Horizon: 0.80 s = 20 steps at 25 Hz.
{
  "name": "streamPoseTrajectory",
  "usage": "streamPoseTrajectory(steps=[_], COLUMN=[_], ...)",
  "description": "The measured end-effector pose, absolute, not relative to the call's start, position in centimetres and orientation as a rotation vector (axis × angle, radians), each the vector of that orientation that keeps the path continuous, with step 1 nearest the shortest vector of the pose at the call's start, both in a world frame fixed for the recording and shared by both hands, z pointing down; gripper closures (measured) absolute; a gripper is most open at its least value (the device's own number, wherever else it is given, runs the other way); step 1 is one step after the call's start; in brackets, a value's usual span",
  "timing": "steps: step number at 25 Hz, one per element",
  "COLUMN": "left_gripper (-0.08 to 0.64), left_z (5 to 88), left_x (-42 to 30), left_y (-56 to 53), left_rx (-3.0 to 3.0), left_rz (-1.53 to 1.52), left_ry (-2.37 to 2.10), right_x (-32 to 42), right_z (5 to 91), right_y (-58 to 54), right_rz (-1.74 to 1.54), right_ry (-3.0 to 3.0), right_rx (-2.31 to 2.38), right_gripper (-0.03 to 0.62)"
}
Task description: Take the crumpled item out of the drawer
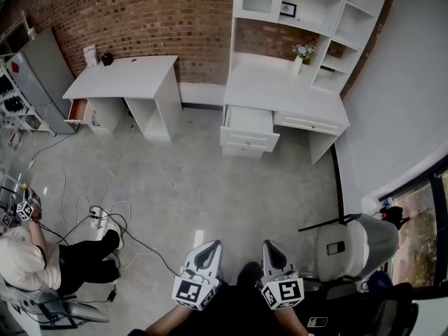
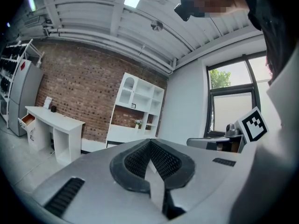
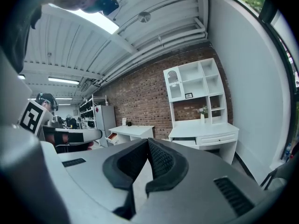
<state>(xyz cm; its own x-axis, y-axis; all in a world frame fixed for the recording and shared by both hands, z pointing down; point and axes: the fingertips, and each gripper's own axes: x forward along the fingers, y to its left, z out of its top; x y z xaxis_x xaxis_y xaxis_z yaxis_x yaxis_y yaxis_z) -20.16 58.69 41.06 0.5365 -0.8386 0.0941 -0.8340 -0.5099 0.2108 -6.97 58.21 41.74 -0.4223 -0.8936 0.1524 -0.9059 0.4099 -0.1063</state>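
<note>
The head view alone is showing the white pulled-out drawer [image 1: 248, 121], sitting far ahead in the white desk with a shelf hutch [image 1: 287, 82] against the brick wall. Its contents are too small to make out, so I cannot tell whether the crumpled item is lying there. The left gripper [image 1: 209, 246] and right gripper [image 1: 270, 245] are hovering side by side at the near edge, well apart from the drawer, with grey floor [image 1: 210, 180] lying between. Each gripper view is showing its black ribbed jaws pressed together, gripping nothing. The left gripper view is adding a tall window [image 2: 232, 101]. Near left, white cables [image 1: 105, 215] are trailing beside a seated person [image 1: 31, 257]; near right, a grey chair [image 1: 353, 243] is standing.
</note>
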Motion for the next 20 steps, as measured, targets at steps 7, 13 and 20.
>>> streamPoseTrajectory(steps=[7,13,20], left_gripper=[0.539,0.538,0.54], left_z=[43.1,44.0,42.3], left_x=[-20.0,-17.2,-11.5], left_y=[53.4,44.5,33.0], left_rx=[2.5,2.486,2.497], left_rz=[0.019,0.052,0.077], left_ry=[-1.403,-1.433,-1.48], right_x=[-6.7,-4.7,0.3], right_z=[42.8,43.6,41.6], right_y=[52.1,43.0,30.8], right_rz=[0.287,0.26,0.228], right_ry=[-2.584,-2.633,-2.706], right_rx=[1.627,1.582,1.506], right_gripper=[0.578,0.579,0.58])
